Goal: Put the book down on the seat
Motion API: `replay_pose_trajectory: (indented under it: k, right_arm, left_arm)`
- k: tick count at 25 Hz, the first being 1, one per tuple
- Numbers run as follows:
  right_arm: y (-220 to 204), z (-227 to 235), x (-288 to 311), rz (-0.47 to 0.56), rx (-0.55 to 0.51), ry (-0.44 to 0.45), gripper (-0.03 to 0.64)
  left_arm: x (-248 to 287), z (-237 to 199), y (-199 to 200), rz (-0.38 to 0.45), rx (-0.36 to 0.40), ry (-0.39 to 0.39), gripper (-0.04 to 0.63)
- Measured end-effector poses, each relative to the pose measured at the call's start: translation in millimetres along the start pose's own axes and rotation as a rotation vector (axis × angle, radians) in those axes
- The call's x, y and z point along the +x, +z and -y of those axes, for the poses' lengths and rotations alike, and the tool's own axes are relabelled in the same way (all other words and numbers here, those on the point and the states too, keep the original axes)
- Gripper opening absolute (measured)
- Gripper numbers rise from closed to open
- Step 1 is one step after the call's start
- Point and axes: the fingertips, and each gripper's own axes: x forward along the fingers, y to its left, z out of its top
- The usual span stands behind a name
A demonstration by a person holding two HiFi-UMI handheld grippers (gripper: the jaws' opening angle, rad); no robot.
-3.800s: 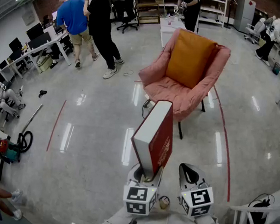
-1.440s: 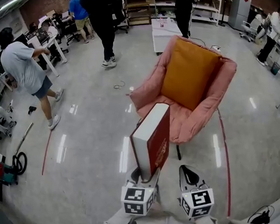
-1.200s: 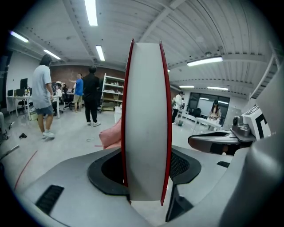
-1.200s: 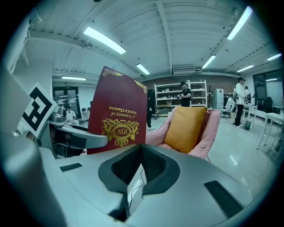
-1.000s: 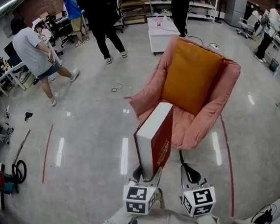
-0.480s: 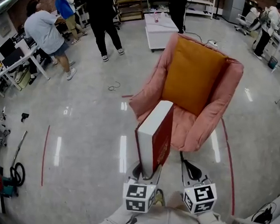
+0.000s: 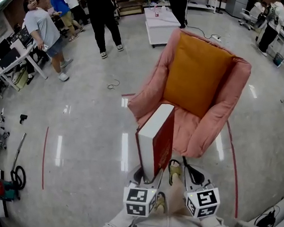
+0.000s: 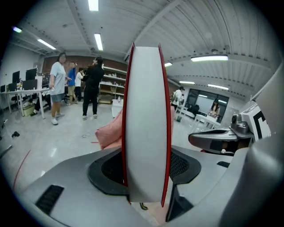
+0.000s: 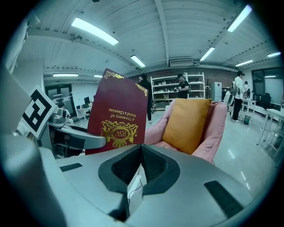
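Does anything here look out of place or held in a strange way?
The red book is upside down: in the right gripper view its gold title reads inverted. It stands on end in the left tongs, not yet on the pink chair. Nothing looks spilled or damaged.

head: steeply down | gripper views: forward, close — share armchair
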Motion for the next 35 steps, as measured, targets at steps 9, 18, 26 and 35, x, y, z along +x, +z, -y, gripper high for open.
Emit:
replay_pose_trajectory:
  k: [9,18,26,35]
  right_arm:
    - [9.7,42.7,55.7,-0.027,0.024,0.034,0.005]
    - [-2.5,84.9,103.7,-0.090,0.061,0.045,0.005]
    - [-24.9,115.0,139.6,-0.141,0.093,0.041,0.005]
    - [-48.9,140.7,176.3,-0.179,0.119,0.034,0.005]
  left_arm:
    - [58.3,-16.3,13.7,-0.051,-0.039,0.021,0.249]
    - [126.8,-34.2,17.1,-0.103,-0.063,0.043,0.249]
    - [179.7,-37.9,-5.0,-0.176,-0.106,0.040,0.249]
    - [240.7,-33.5,-37.8,-0.269,-0.106,-0.005,0.249]
